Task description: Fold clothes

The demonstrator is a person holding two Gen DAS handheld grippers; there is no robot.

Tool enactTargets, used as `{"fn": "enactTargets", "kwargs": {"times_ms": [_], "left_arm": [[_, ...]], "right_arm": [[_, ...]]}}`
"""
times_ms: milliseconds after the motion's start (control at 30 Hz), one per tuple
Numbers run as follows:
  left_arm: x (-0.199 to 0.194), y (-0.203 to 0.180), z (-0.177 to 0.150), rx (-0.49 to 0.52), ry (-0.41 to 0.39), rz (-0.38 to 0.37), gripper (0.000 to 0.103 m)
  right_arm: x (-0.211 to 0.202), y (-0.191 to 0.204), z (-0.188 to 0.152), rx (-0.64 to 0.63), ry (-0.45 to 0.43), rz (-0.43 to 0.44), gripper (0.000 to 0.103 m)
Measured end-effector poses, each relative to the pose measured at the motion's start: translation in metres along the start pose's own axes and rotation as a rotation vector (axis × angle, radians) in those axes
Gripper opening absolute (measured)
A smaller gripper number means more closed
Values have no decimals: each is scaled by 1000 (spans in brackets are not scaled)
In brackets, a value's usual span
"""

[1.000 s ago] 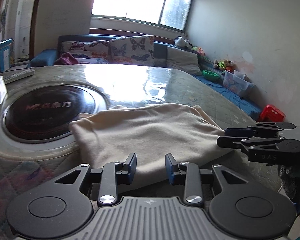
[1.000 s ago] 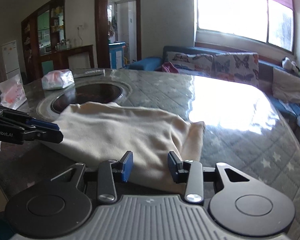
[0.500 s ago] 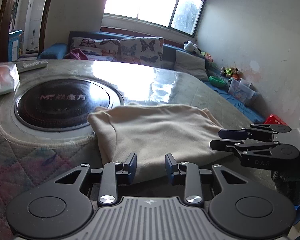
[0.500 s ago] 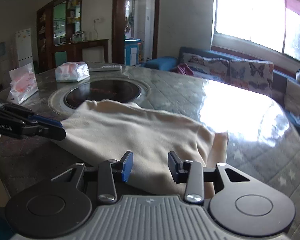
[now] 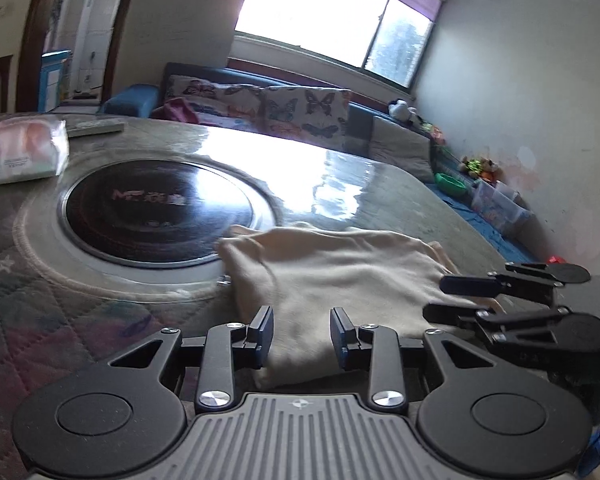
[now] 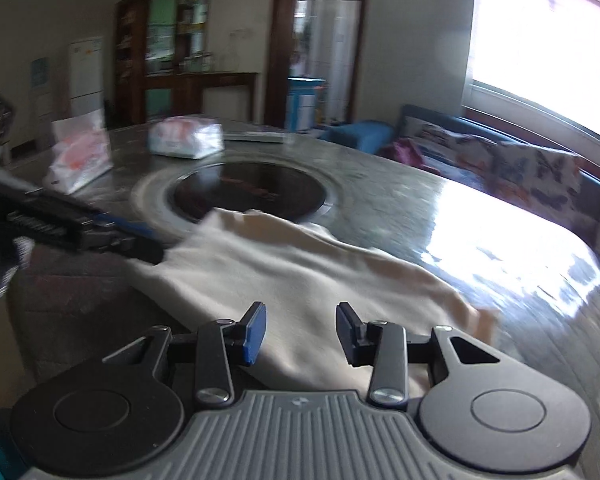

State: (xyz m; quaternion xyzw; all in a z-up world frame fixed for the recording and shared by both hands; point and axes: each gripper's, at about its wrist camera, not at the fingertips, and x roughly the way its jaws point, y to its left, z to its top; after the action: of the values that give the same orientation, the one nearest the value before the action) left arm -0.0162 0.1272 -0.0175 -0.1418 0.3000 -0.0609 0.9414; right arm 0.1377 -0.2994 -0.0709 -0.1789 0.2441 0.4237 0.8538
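A: What are the fingers doing on each side?

B: The left gripper [image 5: 302, 334] has its fingers [image 5: 261, 330] spread apart with nothing between them, hanging just over the near edge of the cloth [image 5: 340, 280]. The right gripper [image 6: 301, 334] is the same: fingers [image 6: 255, 332] released, empty, above the cloth's near edge [image 6: 300, 280].

A: Where does the cloth lie?

B: It is a cream garment, folded into a rough rectangle, flat on the desk [image 5: 60, 312]. Take the round black hob [image 5: 156, 210] set in the desk as the mark: the cloth's far left corner overlaps the hob's rim, and the rest spreads from there toward the grippers.

A: Can each gripper be seen from the other camera?

B: Yes. In the left view the right gripper [image 5: 452, 298] sits at the cloth's right end, on the side away from the hob. In the right view the left gripper [image 6: 140, 242] is blurred, at the cloth's left end, just in front of the hob [image 6: 248, 194].

A: Anything else?

B: Two tissue packs [image 6: 186, 142] [image 6: 80, 156] lie beyond and left of the hob.
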Motion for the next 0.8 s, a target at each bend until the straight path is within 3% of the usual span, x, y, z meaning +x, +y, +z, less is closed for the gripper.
{"fn": "enactTargets", "kwargs": {"times_ms": [300, 500, 600, 733, 800], "left_arm": [[1, 34, 12, -162, 12, 68, 51], [6, 49, 16, -282, 27, 48, 59], [9, 49, 17, -318, 34, 21, 61], [17, 52, 18, -404, 54, -19, 67], [21, 55, 18, -469, 60, -41, 69]], "right_arm": [[31, 64, 25, -274, 47, 187, 39], [56, 91, 26, -409, 80, 187, 40], [61, 94, 27, -413, 88, 175, 37], [59, 88, 30, -363, 74, 180, 19], [55, 78, 35, -296, 62, 199, 18]]}}
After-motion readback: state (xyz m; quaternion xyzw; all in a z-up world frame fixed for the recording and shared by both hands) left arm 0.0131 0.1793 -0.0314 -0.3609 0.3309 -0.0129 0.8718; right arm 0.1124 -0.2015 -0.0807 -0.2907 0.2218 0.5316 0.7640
